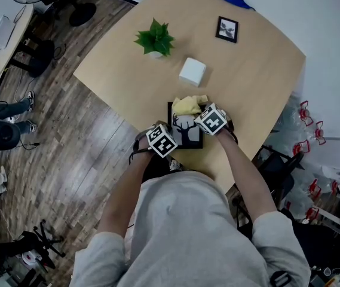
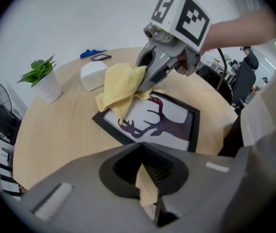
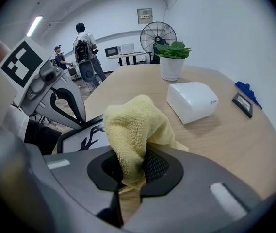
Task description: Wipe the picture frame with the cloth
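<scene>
Right gripper (image 3: 130,171): jaws clamped on the yellow cloth (image 3: 133,125), which drapes onto the far edge of the picture frame (image 1: 187,135) (deer print); left gripper (image 2: 145,186): jaws together, empty, at the frame's near-left corner; frame lies flat on the table (image 1: 247,70).

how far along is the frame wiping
Done: the yellow cloth is picked up, clamped in the right gripper. In hand: it drapes onto one corner of the picture frame, which lies flat on the table. The left gripper sits by the frame's near edge, jaws together, holding nothing. Left: most of its face is uncovered, and I can't tell what has been wiped, so likely nearly all the wiping.
</scene>
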